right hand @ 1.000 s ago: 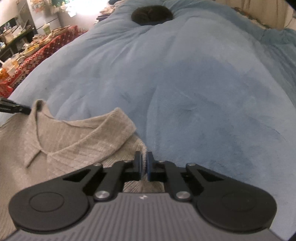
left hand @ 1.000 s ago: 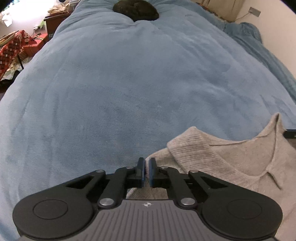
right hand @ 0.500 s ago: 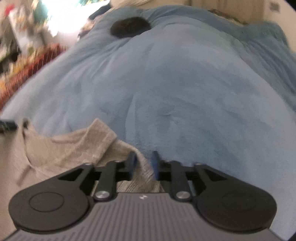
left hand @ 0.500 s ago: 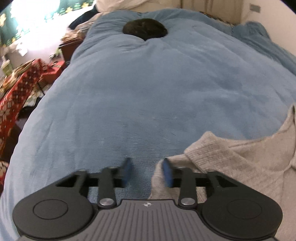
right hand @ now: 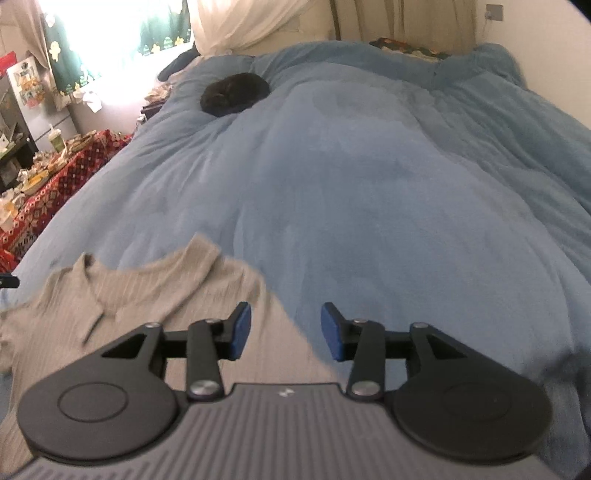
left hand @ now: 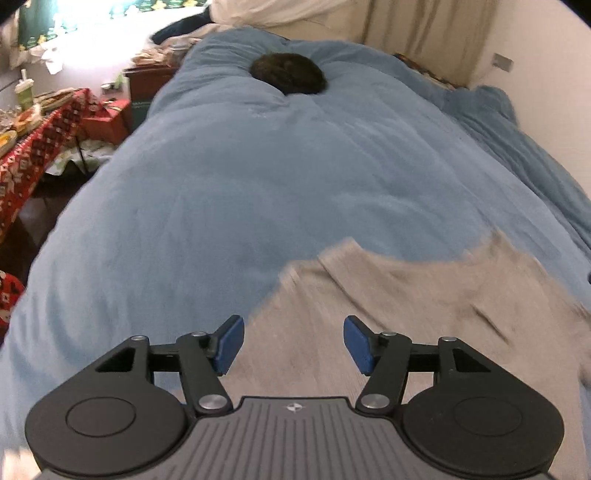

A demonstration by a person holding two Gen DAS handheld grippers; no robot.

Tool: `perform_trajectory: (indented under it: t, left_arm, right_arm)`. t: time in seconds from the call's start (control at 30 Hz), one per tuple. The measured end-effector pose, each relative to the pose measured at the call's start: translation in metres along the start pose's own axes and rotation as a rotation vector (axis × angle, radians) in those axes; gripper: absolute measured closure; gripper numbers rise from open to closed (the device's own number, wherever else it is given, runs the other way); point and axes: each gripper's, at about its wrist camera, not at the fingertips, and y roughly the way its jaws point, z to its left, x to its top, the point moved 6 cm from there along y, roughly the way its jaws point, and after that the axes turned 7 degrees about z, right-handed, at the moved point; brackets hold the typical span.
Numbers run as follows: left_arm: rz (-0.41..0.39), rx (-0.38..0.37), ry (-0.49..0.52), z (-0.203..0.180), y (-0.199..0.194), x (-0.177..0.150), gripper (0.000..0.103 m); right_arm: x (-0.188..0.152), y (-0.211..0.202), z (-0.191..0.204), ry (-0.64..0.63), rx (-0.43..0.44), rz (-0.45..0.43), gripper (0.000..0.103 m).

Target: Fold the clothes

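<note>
- On the far left of the left wrist view a red patterned tablecloth (left hand: 35, 155) covers a table crowded with dishes, with a green cup (left hand: 24, 94) standing at its far end
- The blue duvet (left hand: 258, 192) spreads over the whole bed, filling most of both views
- A dark round shape (left hand: 288, 75) lies on the duvet near the head of the bed; what it is cannot be told
- The left gripper (left hand: 293, 343) has its jaws spread wide, blue pads facing each other with nothing between them; it hangs over the near left part of the garment
- The beige ribbed sweater (left hand: 424, 306) lies flat on the duvet at the near edge of the bed, its collar end pointing toward the head of the bed; this view is blurred by motion
- In the right wrist view the sweater's collar (right hand: 110, 295) and short placket show left of the tool, lying open and flat
- The right gripper (right hand: 286, 326) is likewise spread wide and empty, above the sweater's right edge where beige cloth meets blue duvet
- A beige curtain (right hand: 406, 22) hangs behind the bed, and a pale wall (right hand: 554, 55) runs along the right side
</note>
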Motion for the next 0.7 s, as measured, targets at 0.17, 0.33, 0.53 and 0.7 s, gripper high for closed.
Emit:
perform_trajectory:
  t: [0.17, 0.33, 0.53, 0.7]
  left_arm:
    - [0.018, -0.007, -0.01, -0.019, -0.022, -0.068, 0.044]
    - [0.017, -0.024, 0.004, -0.042, -0.038, -0.13, 0.044]
    - [-0.05, -0.008, 0.05, -0.063, -0.069, -0.17, 0.044]
    - [-0.109, 0.008, 0.09, -0.081, -0.095, -0.203, 0.044]
  right_arm:
    - [-0.066, -0.048, 0.016, -0.032, 0.029, -0.009, 0.054]
    - [-0.143, -0.079, 0.054, -0.111, 0.049, -0.021, 0.053]
    - [-0.216, -0.101, 0.088, -0.142, 0.077, -0.024, 0.051]
    - [-0.261, -0.12, 0.106, -0.13, 0.104, -0.035, 0.041]
